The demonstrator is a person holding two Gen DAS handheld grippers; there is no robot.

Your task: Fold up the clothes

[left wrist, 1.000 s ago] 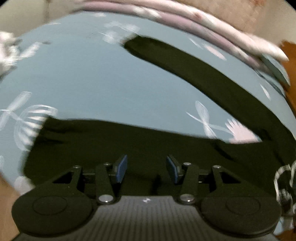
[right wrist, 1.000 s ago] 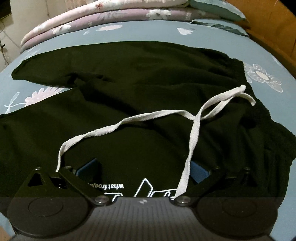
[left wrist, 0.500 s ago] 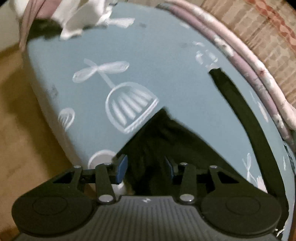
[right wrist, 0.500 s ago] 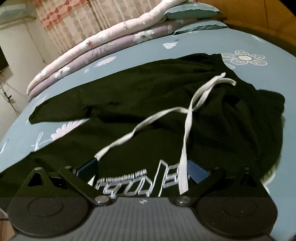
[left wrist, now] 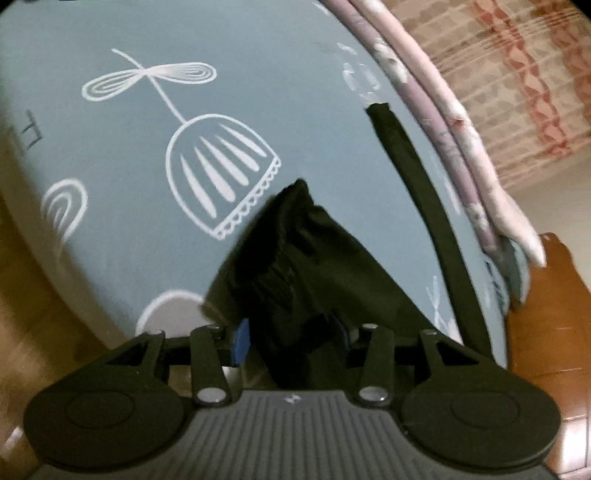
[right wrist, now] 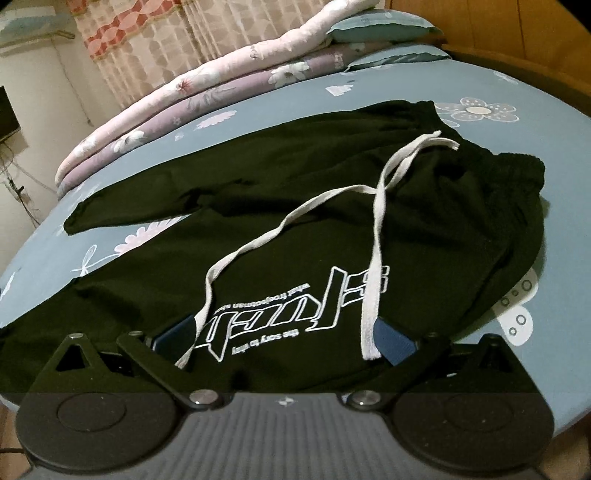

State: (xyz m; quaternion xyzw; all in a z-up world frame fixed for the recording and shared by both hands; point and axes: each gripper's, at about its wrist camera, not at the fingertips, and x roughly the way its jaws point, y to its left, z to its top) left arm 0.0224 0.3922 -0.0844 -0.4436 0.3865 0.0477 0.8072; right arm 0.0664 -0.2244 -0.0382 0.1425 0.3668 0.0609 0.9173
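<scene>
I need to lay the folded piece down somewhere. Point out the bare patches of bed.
Bare blue-grey printed bedsheet lies beyond the black trousers' gathered cuff, up to the folded pink quilts. Another strip lies between the trousers' waistband and the teal pillow. The middle is crowded by the black trousers and white drawstring.

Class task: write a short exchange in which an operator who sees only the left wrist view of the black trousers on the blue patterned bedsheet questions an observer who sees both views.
Operator: I see one gathered cuff of the black fabric trousers on the blue patterned bedsheet. Where is the waist?
Observer: The gathered elastic waistband lies at the far right of the right wrist view.
Operator: Is the right gripper holding anything?
Observer: No. The right gripper is open, above white outlined lettering printed on the trousers.
</scene>
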